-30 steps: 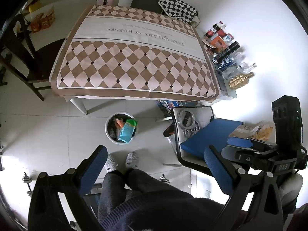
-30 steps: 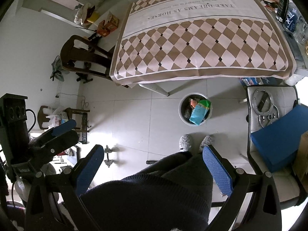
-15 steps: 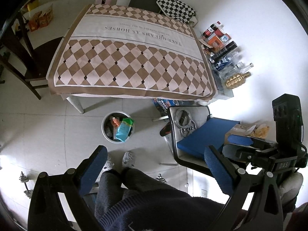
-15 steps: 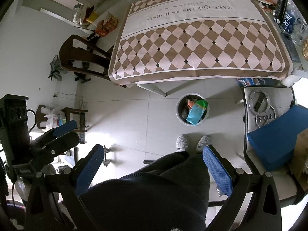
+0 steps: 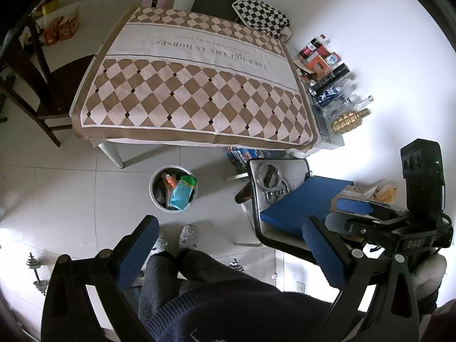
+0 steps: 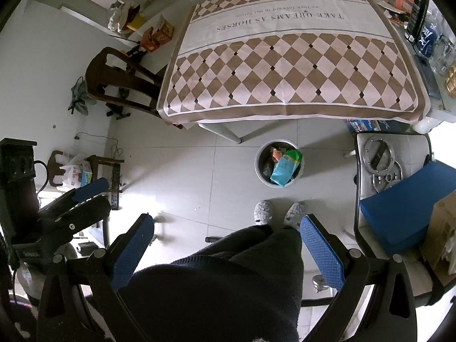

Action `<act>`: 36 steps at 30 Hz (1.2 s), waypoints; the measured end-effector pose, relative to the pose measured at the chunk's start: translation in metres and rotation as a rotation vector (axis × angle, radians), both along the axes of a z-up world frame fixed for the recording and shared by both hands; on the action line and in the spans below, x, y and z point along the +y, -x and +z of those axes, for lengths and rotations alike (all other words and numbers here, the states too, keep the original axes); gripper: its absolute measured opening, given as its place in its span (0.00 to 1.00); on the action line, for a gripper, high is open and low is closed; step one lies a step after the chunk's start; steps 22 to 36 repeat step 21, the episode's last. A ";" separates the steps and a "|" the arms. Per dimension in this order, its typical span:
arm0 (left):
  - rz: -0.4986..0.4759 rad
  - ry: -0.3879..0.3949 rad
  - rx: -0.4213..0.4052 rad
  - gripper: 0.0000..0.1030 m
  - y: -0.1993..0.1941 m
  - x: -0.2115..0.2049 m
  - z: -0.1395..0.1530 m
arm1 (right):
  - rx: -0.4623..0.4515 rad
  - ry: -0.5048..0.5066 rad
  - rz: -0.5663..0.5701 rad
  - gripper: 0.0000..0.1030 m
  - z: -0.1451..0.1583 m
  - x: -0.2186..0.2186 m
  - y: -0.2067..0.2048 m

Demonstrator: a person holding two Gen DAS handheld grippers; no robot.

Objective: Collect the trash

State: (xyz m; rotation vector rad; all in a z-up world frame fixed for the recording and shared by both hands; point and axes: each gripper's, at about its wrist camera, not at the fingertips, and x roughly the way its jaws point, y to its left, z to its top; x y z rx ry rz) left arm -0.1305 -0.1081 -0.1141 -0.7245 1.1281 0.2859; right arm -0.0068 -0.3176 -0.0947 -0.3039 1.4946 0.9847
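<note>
A round grey trash bin [image 5: 154, 188] stands on the floor by the table's near edge, holding a teal and green packet [image 5: 182, 192] and other wrappers; it also shows in the right wrist view [image 6: 260, 168]. My left gripper [image 5: 228, 248] is open and empty, held high over the person's legs. My right gripper [image 6: 228, 245] is open and empty, also high above the floor. The other gripper shows at the edge of each view, the right one [image 5: 356, 209] and the left one [image 6: 88, 196]. The table's checked cloth [image 5: 193, 91] carries no trash.
Bottles and boxes [image 5: 327, 77] line the table's right edge. A white chair [image 5: 282, 176] with a blue box [image 5: 302, 205] and metal rings stands right of the bin. A dark wooden chair [image 5: 37, 85] stands left of the table. Small dumbbells [image 5: 35, 273] lie on the floor.
Both grippers have risen and pulled back a little, so the table and bin look smaller and farther. Both stayed open and empty.
</note>
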 end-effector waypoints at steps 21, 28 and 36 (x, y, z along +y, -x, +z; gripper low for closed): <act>0.023 0.009 -0.012 1.00 -0.004 -0.006 0.005 | 0.007 -0.001 0.003 1.00 0.002 -0.001 0.005; 0.023 0.009 -0.012 1.00 -0.004 -0.006 0.005 | 0.007 -0.001 0.003 1.00 0.002 -0.001 0.005; 0.023 0.009 -0.012 1.00 -0.004 -0.006 0.005 | 0.007 -0.001 0.003 1.00 0.002 -0.001 0.005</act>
